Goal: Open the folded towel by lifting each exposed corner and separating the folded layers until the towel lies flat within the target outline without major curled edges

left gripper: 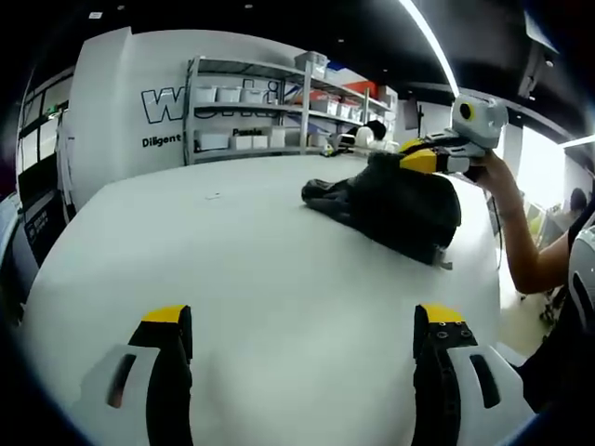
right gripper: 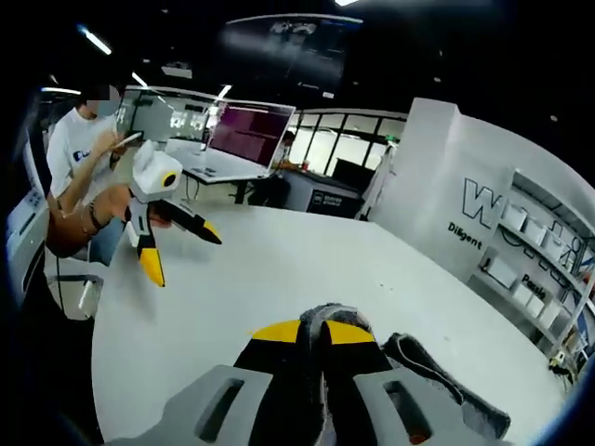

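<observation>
A dark towel [left gripper: 395, 206] lies bunched on the white table [left gripper: 232, 260], right of centre in the left gripper view. The right gripper [left gripper: 420, 161] comes in from the right and pinches the towel's top, a person's arm behind it. My left gripper [left gripper: 302, 327] stands open low over bare tabletop, well short of the towel. In the right gripper view, my right gripper [right gripper: 322, 333] is shut on a grey-edged fold of the towel [right gripper: 437, 372], which trails off to the right. Across the table [right gripper: 307, 260] the left gripper [right gripper: 181, 253] is held in a hand, jaws spread.
Metal shelves [left gripper: 270, 102] with white bins stand by a lettered wall [left gripper: 167, 107] past the table's far edge. Desks and a large screen [right gripper: 251, 130] lie behind the table in the right gripper view. A person in a white shirt [right gripper: 79, 139] stands at the left.
</observation>
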Demonstrator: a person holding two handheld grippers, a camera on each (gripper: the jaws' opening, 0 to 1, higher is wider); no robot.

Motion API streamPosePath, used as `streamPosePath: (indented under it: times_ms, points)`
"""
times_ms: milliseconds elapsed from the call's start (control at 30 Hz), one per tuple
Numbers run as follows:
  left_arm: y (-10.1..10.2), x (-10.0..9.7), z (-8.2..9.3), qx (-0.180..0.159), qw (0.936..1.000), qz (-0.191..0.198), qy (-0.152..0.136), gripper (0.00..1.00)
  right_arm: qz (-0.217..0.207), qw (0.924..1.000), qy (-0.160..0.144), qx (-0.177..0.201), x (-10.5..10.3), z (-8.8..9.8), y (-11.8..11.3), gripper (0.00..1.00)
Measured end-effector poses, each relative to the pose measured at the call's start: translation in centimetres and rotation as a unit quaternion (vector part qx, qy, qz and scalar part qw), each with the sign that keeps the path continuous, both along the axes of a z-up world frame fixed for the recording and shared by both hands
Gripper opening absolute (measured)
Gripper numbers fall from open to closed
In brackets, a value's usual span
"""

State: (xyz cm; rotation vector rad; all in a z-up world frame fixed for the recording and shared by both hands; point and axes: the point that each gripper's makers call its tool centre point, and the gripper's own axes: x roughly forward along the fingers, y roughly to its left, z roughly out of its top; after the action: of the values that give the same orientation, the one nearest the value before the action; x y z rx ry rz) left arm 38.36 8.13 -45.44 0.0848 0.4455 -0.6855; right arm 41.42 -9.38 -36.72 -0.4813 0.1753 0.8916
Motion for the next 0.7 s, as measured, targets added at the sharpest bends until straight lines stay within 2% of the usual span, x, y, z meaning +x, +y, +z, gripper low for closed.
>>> streamPosePath:
  times_ms: [167,367,500,700]
  points:
    - [0.6,0.1,0.1,-0.002,1.0000,0.007,-0.001,0.98,0.017,0.9997,0.004,-0.019,-0.3,-1.7,2.4,0.05]
    - [1.2,0.1,0.1,-0.005,0.9999,0.014,-0.002,0.97,0.050,0.9972,0.039,-0.041,-1.4,-5.4,5.1,0.06]
    - [1.4,0.1,0.1,-0.007,0.9998,0.016,-0.001,0.97,0.053,0.9951,0.054,-0.064,-1.6,-7.6,5.4,0.06]
    - [1.6,0.2,-0.3,-0.007,0.9998,0.017,0.004,0.96,0.045,0.9935,0.072,-0.076,-2.1,-9.8,5.2,0.14]
